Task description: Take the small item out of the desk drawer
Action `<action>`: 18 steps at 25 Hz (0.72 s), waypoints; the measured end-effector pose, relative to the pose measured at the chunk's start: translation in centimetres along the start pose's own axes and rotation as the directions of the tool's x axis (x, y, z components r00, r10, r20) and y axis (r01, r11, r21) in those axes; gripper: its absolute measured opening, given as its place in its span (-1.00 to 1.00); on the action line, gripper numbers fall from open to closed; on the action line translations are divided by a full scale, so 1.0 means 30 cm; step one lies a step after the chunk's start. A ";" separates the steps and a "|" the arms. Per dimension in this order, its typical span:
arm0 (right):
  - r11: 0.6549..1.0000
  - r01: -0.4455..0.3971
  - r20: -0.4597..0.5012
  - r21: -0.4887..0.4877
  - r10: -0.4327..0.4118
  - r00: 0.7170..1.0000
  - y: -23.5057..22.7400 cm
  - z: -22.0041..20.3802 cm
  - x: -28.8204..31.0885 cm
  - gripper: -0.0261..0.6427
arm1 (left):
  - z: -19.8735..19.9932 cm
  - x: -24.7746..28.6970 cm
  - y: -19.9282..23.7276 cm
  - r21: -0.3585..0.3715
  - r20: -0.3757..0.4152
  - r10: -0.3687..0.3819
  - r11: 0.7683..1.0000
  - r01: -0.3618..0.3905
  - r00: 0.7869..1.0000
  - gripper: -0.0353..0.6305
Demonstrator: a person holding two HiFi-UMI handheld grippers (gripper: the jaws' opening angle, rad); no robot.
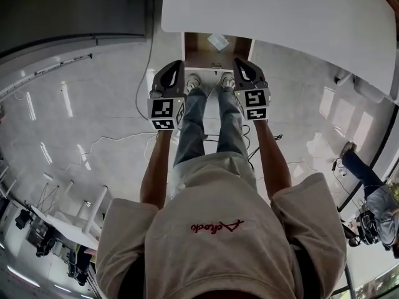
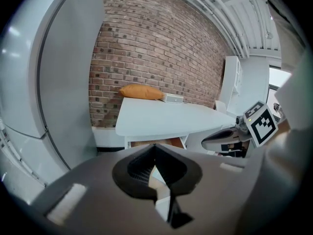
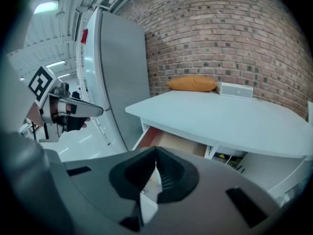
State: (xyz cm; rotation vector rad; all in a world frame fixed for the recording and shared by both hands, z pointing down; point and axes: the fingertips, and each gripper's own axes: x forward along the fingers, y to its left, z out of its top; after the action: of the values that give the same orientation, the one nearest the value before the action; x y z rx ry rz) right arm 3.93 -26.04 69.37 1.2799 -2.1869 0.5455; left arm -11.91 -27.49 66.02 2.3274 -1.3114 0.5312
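Head view, from the left: the black-jawed left gripper (image 1: 174,67) with its marker cube hangs just short of the white desk (image 1: 299,11). Its claw is pressed together on nothing, as its own view confirms. Between the two grippers the open, wood-lined desk drawer (image 1: 201,58) juts from under the top. The small, pale, crinkly-looking packet (image 1: 219,40) lies toward the drawer's back, right of centre. The right gripper (image 1: 242,64) mirrors the left, its claw likewise pressed together and empty.

The packet is probably light, thin and soft, perhaps slippery, so it could slide or crumple. A pinch on a raised edge or corner looks safest.

Only the head view shows the packet. Both gripper views catch the drawer's brown interior from low down, but not its contents. They alone show the orange cushion (image 3: 191,83) and the small white box (image 3: 236,89) on the desktop against the red brick wall (image 3: 220,33).
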 end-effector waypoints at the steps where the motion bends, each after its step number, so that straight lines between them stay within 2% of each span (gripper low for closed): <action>1: 1.000 0.000 -0.009 0.002 0.000 1.000 0.002 -0.019 0.010 -0.89 | -0.020 0.007 0.004 -0.003 -0.007 -0.003 1.000 0.003 1.000 -0.87; 4: 1.000 0.000 -0.013 0.001 0.000 1.000 0.004 -0.075 0.037 -0.89 | -0.082 0.021 0.008 -0.013 -0.025 -0.009 1.000 0.008 1.000 -0.87; 11: 0.998 -0.039 -0.088 -0.046 0.035 0.995 0.007 -0.225 0.087 -0.89 | -0.229 0.044 0.013 -0.055 -0.055 0.006 0.998 -0.010 0.998 -0.87; 18: 0.993 -0.069 -0.127 -0.091 0.057 0.990 -0.023 -0.303 0.126 -0.89 | -0.306 0.069 -0.003 -0.082 -0.056 0.017 0.996 -0.022 0.998 -0.87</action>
State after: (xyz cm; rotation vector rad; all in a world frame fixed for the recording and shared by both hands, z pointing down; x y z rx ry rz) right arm 5.26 -23.52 78.83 1.1010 -2.1297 0.5249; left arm -11.95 -24.08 74.79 2.2192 -1.3071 0.5329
